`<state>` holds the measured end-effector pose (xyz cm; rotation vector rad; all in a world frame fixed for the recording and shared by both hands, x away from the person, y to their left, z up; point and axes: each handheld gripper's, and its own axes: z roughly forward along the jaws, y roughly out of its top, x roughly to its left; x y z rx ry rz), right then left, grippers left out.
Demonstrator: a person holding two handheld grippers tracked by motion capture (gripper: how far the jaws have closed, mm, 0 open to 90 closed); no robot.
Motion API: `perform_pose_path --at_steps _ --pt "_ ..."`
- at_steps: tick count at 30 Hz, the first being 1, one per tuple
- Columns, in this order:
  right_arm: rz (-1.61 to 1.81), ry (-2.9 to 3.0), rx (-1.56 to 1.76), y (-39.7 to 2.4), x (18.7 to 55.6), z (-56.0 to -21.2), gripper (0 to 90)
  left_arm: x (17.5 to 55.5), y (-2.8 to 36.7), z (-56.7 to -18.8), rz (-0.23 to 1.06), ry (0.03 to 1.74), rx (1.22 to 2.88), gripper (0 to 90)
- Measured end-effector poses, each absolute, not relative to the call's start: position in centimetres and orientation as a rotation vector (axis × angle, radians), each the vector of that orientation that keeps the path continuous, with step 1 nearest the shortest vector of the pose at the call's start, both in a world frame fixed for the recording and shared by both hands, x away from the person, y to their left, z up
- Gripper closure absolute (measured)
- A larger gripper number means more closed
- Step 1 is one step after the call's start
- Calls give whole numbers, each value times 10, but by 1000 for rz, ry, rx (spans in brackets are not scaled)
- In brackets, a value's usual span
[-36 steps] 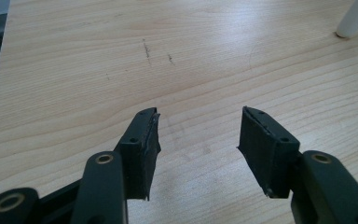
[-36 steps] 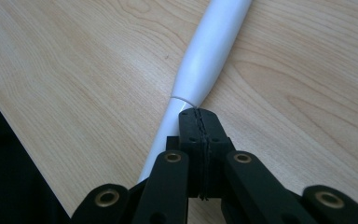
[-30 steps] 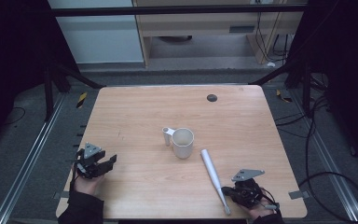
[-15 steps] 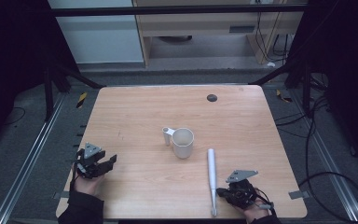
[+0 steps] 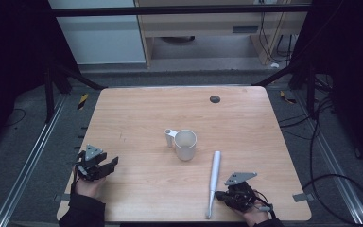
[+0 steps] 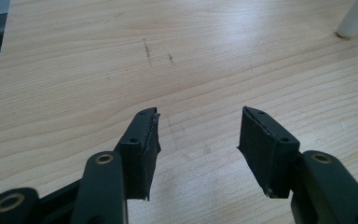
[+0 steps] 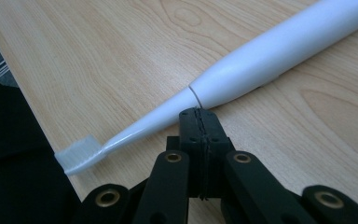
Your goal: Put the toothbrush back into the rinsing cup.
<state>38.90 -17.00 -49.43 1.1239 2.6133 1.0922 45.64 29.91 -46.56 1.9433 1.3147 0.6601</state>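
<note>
The right gripper (image 5: pixel 223 196) sits low at the near right part of the table (image 5: pixel 246 123), its jaws pressed fully together with nothing between them. In the right gripper view the closed tips (image 7: pixel 198 116) touch, or all but touch, the side of a white toothbrush (image 7: pixel 242 77) just below the seam where the thin neck meets the thick handle. The toothbrush lies flat on the table, right in front of this gripper and across its line. Its bristle head (image 7: pixel 77 156) is at the table's near edge, to the left of the jaws in that view, and the handle runs away up to the right. From the high view the toothbrush (image 5: pixel 213 182) points from the near edge toward a white mug (image 5: pixel 185 144).

The mug stands upright beyond the right gripper, near the middle of the table, its handle (image 5: pixel 169 138) turned toward the left gripper's side. The toothbrush end stops just short of it.

The left gripper (image 5: pixel 108 165) rests at the near left edge, jaws wide apart and empty, bare wood between them. A few faint dark marks (image 6: pixel 147 47) lie on the wood ahead of it, and the mug handle's foot (image 6: pixel 354 18) is far off at the upper right. A small dark round spot (image 5: pixel 214 99) lies near the far edge, well beyond both grippers.
</note>
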Motion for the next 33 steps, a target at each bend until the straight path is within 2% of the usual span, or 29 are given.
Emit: perform_pose_path --at_steps 11,21,33 --pt "1094 2637 1093 -158 391 -495 900 456 299 -466 661 1316 1942 465" --pt "1151 2517 1130 -174 397 -483 900 457 299 -466 662 1316 1946 468" --pt "1179 2284 1195 -185 440 -468 900 458 299 -466 664 1318 1945 470"
